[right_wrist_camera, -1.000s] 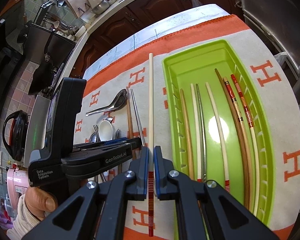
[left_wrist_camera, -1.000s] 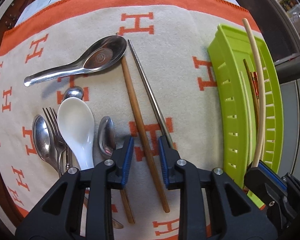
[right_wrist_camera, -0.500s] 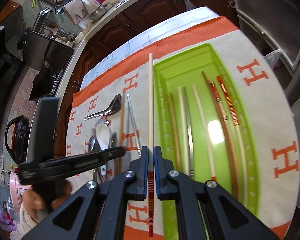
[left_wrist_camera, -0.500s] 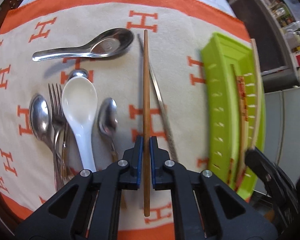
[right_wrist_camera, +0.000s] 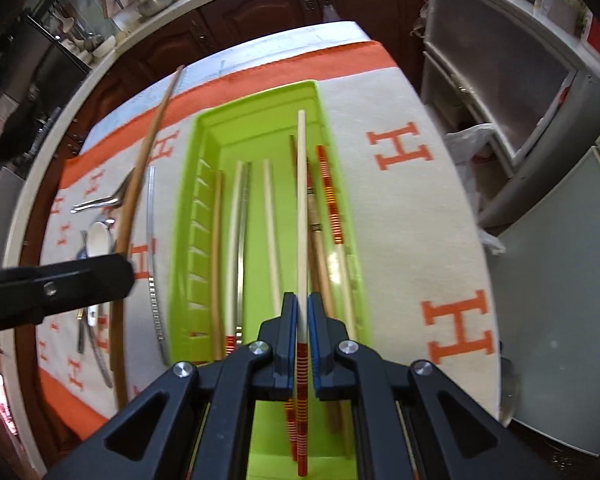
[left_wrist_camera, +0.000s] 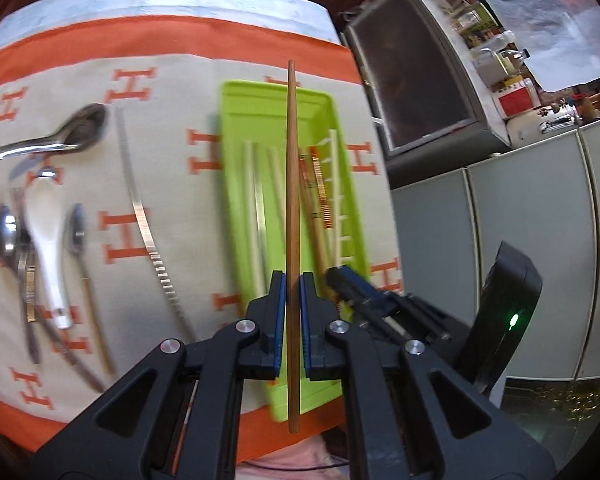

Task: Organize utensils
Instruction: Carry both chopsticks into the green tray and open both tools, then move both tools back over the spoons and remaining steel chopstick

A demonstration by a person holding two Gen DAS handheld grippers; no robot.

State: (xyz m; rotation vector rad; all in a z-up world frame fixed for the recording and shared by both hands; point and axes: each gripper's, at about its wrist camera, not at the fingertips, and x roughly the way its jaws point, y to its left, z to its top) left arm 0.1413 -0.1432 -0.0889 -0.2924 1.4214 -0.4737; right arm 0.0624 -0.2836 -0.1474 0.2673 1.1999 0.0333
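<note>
Both hand-held grippers carry a chopstick over the green tray (right_wrist_camera: pixel 180 240). The left gripper (left_wrist_camera: pixel 293 320) is closed on a brown chopstick (left_wrist_camera: pixel 291 200), pinched low on its length, so a long stretch points ahead over the tray and a short end sticks back toward the person. The right gripper (right_wrist_camera: pixel 302 344) is closed on a pale chopstick (right_wrist_camera: pixel 301 208) with red bands at its near end, held lengthwise above the tray's right half.

In the left view the right gripper sits just to the right of the left one, near the tray's near end. The main risk, as I judge it, is the two tools or the two sticks knocking together if both go down at once; a bump could twist a stick in its thin grip and let it fall across the tray wall or onto the cloth (right_wrist_camera: pixel 400 208). A stick released while not parallel to the tray could also land slanted on the chopsticks already lying inside, including the red-banded ones at the right.

On the cloth left of the tray, a metal chopstick (left_wrist_camera: pixel 140 216) lies close to the tray wall, with a metal ladle spoon (left_wrist_camera: pixel 52 140), a white spoon (left_wrist_camera: pixel 46 232), other spoons and a fork farther left. None of them blocks the tray. The cloth covers the counter.
</note>
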